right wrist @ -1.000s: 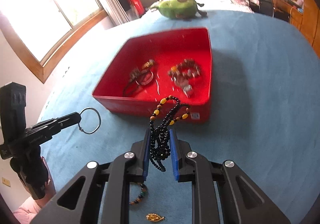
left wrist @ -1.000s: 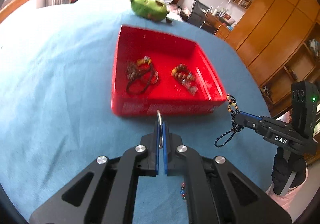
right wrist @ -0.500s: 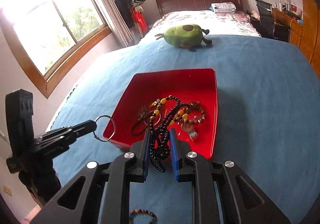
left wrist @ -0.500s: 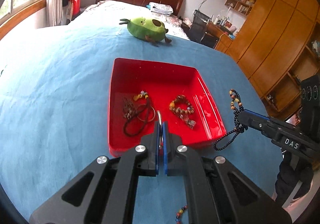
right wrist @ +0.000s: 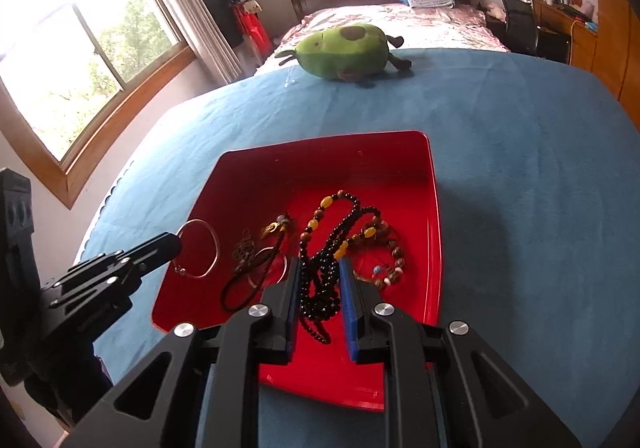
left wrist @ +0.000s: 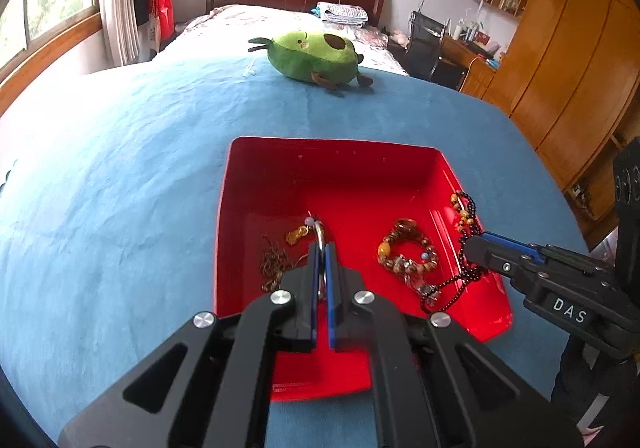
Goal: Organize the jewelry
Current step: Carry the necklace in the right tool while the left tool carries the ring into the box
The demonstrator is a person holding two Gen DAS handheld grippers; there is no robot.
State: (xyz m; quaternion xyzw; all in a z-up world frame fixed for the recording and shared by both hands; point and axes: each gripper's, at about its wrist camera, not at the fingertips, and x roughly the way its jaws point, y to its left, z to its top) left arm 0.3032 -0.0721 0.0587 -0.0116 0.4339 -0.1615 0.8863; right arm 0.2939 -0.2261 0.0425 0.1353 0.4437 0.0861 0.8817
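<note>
A red tray (left wrist: 332,171) (right wrist: 434,215) lies on the blue cloth and holds several pieces of jewelry: a chain and gold pendant (left wrist: 296,236) and a brown bead bracelet (left wrist: 408,252) (right wrist: 394,252). My left gripper (left wrist: 322,248) (right wrist: 174,244) is shut on a thin silver bangle (right wrist: 200,248) and holds it above the tray's left part. My right gripper (right wrist: 320,268) (left wrist: 474,248) is shut on a black bead necklace (right wrist: 324,280) (left wrist: 464,215) with yellow and brown beads, above the tray's right part.
A green avocado plush toy (left wrist: 314,55) (right wrist: 344,51) lies at the far edge of the blue cloth. Behind it stand a bed, a desk with a chair and wooden wardrobes on the right. Windows are at the left.
Both grippers have moved forward from in front of the tray to above it, carrying the bangle and the bead necklace. Both stay shut.
</note>
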